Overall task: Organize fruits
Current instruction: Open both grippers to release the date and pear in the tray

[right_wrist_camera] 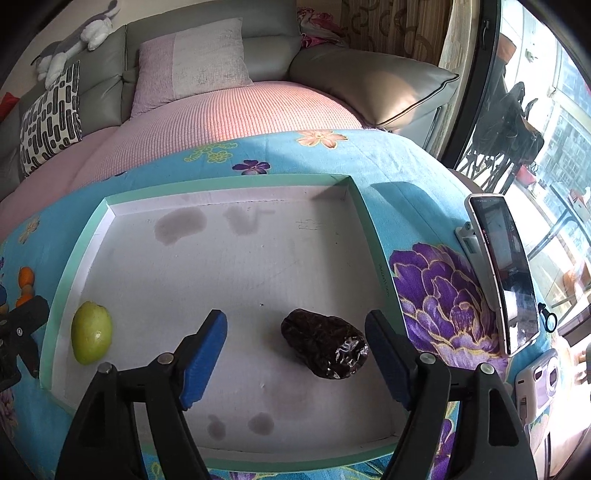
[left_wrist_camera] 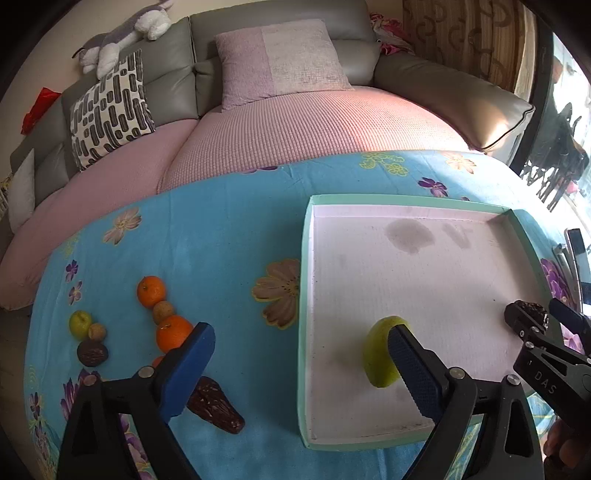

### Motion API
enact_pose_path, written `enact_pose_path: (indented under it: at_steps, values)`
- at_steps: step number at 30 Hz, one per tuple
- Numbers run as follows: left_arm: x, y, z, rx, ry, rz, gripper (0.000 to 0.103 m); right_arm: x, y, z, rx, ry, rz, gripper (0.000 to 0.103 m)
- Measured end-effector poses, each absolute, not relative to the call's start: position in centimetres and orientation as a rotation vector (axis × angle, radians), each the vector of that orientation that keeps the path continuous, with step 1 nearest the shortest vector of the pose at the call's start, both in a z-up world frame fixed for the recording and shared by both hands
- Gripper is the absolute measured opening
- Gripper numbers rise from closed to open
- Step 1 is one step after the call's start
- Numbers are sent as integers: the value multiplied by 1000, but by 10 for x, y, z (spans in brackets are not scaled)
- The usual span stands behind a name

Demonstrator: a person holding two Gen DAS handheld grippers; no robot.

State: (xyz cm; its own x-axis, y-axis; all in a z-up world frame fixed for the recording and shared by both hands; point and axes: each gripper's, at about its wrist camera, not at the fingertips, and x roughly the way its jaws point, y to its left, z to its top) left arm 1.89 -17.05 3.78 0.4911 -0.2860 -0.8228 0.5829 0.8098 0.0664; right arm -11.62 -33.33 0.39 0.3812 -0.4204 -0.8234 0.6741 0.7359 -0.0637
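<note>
Both claws gape wide, holding nothing. Between the right claw's [right_wrist_camera: 295, 354] blue ribbed pads lies one wrinkled dark date [right_wrist_camera: 324, 344]; one smooth green fruit [left_wrist_camera: 380, 356] sits beside the left claw [left_wrist_camera: 301, 373] in the flat white tray [right_wrist_camera: 110, 206].

Place: home living room | Proof: grey leather sofa [left_wrist_camera: 280, 33] with pink cover [left_wrist_camera: 314, 125], cushions [left_wrist_camera: 280, 59], plush toy [left_wrist_camera: 122, 37] on backrest | floral blue cloth [left_wrist_camera: 221, 240] on table | patterned curtain [right_wrist_camera: 391, 26], balcony window [right_wrist_camera: 546, 110]
</note>
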Motion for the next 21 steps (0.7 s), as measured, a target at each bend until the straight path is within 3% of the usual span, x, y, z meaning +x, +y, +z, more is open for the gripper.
enact_pose_path:
  at_steps: [2,7,11,21]
  values:
    - [26,-161,35,356,913,-503,98,-113,-330,2,288,953,-706,86]
    - [43,-139,26,343,923,-420,103,-105,-322,0,243,961,-690,87]
    - [54,-124,21,344,915,-372,103,-102,-319,-2,256,945,-667,96]
    - [82,-82,19,274,913,-304,103,-93,-301,4,267,873,-631,96]
